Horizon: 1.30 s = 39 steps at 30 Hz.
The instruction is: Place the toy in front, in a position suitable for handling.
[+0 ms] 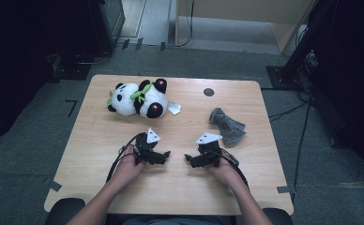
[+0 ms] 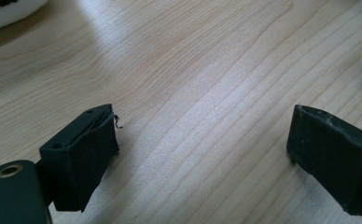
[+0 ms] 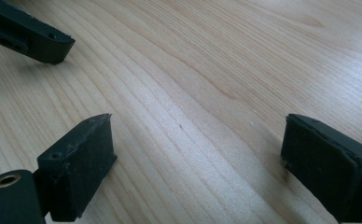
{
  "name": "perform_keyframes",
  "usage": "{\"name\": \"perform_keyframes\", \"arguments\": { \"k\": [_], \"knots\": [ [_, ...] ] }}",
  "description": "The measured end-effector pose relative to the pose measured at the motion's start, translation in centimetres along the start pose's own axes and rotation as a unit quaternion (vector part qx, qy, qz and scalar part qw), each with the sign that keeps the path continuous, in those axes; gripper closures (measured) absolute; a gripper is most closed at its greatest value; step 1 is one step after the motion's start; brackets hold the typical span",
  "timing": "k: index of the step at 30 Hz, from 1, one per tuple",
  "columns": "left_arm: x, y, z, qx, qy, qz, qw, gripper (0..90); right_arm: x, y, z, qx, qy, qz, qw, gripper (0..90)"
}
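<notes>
The black-and-white plush panda toy (image 1: 138,99), with green leaf trim on it and a small white tag at its side, lies on its side near the far left part of the pale wooden table (image 1: 100,140), well apart from both hands. Toward the person from it, the left black hand-held gripper (image 1: 165,155) rests low over the bare wood, its jaws spread wide with nothing but tabletop between them, as the left gripper view shows; a white edge of the panda sits at that view's top left corner. Just beside it, tip facing tip, the right black hand-held gripper (image 1: 188,158) is likewise spread wide and holds nothing, and the right gripper view catches one jaw of the other gripper at its upper left. A crumpled grey cloth (image 1: 227,124) lies on the table beyond the right hand, near the right edge. A small dark round disc (image 1: 208,92) is set in the tabletop near the far edge.
</notes>
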<state>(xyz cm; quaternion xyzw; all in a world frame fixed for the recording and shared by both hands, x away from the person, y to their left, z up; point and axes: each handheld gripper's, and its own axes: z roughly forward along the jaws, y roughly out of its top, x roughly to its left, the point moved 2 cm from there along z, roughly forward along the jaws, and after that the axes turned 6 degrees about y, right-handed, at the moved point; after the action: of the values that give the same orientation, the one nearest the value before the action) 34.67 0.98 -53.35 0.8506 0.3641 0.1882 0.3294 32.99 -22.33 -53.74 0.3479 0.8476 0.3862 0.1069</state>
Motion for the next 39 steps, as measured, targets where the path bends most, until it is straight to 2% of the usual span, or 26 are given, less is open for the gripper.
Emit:
{"name": "perform_keyframes", "arguments": {
  "k": [27, 37, 39],
  "knots": [
    [-0.05, -0.02, -0.04, 0.001, 0.002, -0.001, 1.0, 8.2, 0.09, 0.02, 0.04, 0.0, -0.003, 0.004, 1.0, 9.0],
    [0.04, -0.03, -0.07, -0.001, -0.006, 0.006, 1.0, 9.0, 0.13, 0.04, 0.07, -0.001, -0.004, 0.006, 1.0, 8.8],
    [0.2, -0.01, -0.21, -0.002, -0.006, 0.008, 0.9999, 11.8, 0.14, 0.09, 0.07, 0.001, -0.005, 0.008, 1.0, 9.2]
  ]
}}
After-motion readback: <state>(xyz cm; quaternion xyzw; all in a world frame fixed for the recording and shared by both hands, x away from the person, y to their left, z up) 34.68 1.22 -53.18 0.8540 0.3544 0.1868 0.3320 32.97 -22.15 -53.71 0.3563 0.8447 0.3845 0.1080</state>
